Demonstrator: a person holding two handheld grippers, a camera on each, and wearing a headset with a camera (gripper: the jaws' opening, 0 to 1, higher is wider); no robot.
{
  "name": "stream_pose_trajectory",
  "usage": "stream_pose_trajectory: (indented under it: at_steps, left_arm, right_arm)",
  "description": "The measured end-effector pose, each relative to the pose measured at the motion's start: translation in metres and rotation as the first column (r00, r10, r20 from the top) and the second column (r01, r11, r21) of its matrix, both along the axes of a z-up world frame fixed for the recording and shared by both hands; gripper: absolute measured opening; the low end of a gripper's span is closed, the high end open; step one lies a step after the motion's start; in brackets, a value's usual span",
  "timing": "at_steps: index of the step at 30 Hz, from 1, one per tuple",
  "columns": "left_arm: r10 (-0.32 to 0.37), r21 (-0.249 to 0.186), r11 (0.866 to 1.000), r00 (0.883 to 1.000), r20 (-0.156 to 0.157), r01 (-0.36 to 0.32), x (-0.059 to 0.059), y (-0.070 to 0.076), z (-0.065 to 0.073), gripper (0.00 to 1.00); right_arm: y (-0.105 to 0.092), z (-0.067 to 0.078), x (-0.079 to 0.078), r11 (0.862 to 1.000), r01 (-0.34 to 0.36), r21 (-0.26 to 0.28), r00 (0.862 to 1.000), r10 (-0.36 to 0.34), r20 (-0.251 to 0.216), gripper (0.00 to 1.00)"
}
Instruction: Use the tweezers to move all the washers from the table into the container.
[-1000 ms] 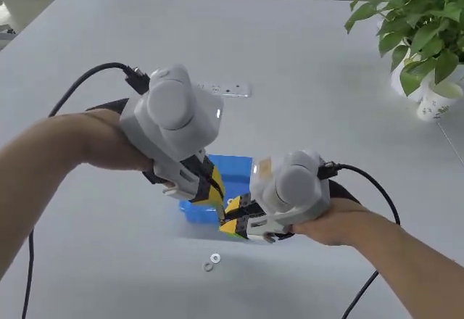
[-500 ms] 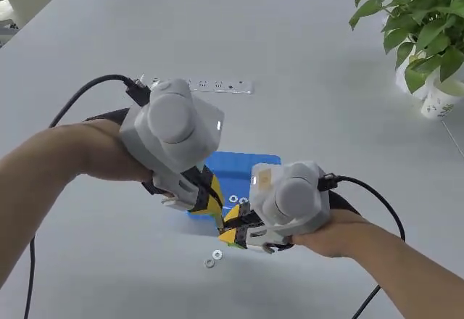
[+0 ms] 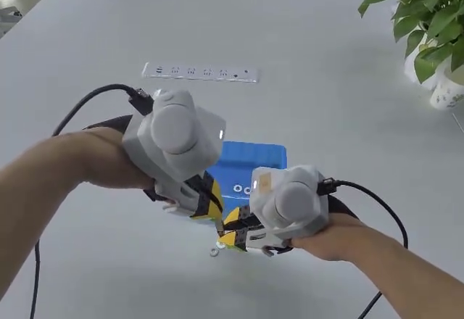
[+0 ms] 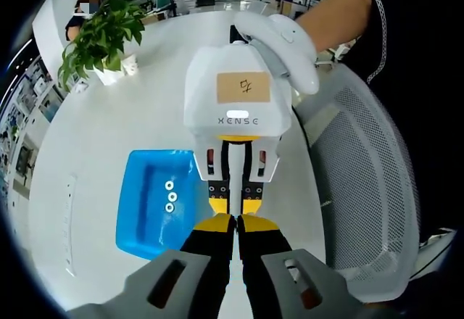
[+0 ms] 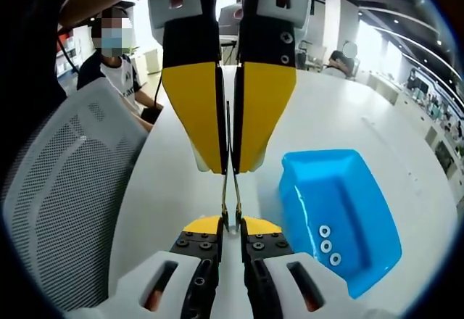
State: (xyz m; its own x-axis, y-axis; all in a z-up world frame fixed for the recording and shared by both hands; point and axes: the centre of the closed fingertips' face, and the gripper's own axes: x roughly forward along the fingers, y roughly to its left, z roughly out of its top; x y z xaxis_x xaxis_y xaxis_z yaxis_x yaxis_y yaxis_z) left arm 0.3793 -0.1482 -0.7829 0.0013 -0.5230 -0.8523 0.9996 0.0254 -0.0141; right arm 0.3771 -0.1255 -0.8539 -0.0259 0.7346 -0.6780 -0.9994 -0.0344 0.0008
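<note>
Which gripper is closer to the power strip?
Left. The left gripper is on the near side of the power strip; the right gripper lies farther back, closer to the person.

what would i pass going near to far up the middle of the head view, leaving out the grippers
loose washer → blue container → power strip

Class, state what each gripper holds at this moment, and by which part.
Both hold the tweezers: the left gripper clamps one end, the right gripper the other. Which end is the tip cannot be told.
</note>
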Motion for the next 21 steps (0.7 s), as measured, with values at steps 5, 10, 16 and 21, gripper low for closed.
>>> stream_pose_trajectory:
  at_steps: [5,10,16,21]
  left_arm:
    - [0.006,0.003,1.000,1.000,0.004,-0.006,-0.001,-0.001,-0.004,0.06]
    - [0.013,0.005,1.000,1.000,0.013,-0.013,-0.001,-0.001,-0.008,0.06]
    - [0.016,0.007,1.000,1.000,0.005,-0.016,-0.003,-0.001,-0.011,0.06]
    - [0.016,0.010,1.000,1.000,0.005,-0.016,-0.004,0.000,-0.013,0.06]
  right_arm:
    - [0.000,-0.004,-0.001,1.000,-0.006,-0.004,1.000,0.006,-0.002,0.11]
    - [0.000,-0.008,-0.001,1.000,-0.008,-0.007,1.000,0.008,-0.003,0.11]
    - [0.001,-0.011,-0.003,1.000,-0.015,-0.011,1.000,0.015,-0.011,0.11]
    - [0.002,-0.014,-0.004,1.000,-0.017,-0.012,1.000,0.017,-0.019,0.11]
